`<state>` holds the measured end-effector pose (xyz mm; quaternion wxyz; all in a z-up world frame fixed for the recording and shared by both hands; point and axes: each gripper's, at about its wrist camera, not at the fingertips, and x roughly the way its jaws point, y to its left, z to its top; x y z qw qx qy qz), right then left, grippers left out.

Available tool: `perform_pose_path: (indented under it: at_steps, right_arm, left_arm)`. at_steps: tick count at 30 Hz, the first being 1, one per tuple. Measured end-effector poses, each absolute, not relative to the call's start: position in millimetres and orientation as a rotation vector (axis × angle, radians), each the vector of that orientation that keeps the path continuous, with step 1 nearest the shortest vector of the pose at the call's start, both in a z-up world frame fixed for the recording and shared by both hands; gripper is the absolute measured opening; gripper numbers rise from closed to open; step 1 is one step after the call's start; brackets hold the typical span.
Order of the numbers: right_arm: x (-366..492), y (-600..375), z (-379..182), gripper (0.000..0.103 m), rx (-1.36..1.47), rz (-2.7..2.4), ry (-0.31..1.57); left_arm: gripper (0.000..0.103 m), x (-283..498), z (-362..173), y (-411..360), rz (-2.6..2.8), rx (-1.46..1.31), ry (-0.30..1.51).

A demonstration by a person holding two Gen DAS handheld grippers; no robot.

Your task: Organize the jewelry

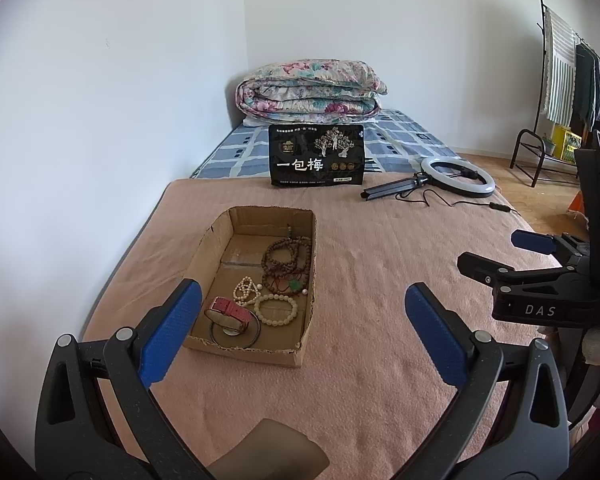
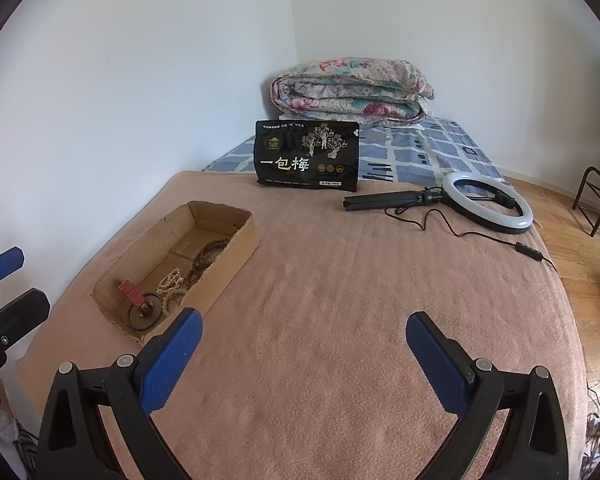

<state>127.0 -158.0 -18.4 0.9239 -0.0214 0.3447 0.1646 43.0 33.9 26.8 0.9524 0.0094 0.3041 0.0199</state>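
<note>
A shallow cardboard box (image 1: pixel 204 252) (image 2: pixel 236 256) lies on a pink blanket. Inside it are brown bead strings (image 1: pixel 286 264) (image 2: pixel 208 256), white bead bracelets (image 1: pixel 276 310) (image 2: pixel 172 284), a red watch strap (image 1: pixel 230 312) (image 2: pixel 130 292) and a dark ring (image 1: pixel 234 334) (image 2: pixel 142 318). My left gripper (image 1: pixel 302 298) hovers just short of the box's near right corner, wide open with nothing between its blue pads. My right gripper (image 2: pixel 304 326) hangs over bare blanket to the right of the box, open and empty too. It also shows at the right edge of the left wrist view as the right gripper (image 1: pixel 496 252).
A black snack bag (image 1: pixel 316 156) (image 2: pixel 306 158) stands at the blanket's far edge. A ring light (image 1: pixel 458 176) (image 2: pixel 488 202) with its stand and cable lies at the far right. A folded floral quilt (image 1: pixel 310 92) (image 2: pixel 352 90) sits by the wall. A clothes rack (image 1: pixel 572 92) stands on the wooden floor.
</note>
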Motion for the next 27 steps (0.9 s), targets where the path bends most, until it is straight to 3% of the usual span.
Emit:
perform_pose_path:
  at_steps: [27]
  right_arm:
    - [130.5, -158.2, -22.9, 0.103, -0.049, 0.33, 0.721]
  left_arm:
    - [0.103, 43.8, 26.8, 34.9, 0.041, 0.02, 0.618]
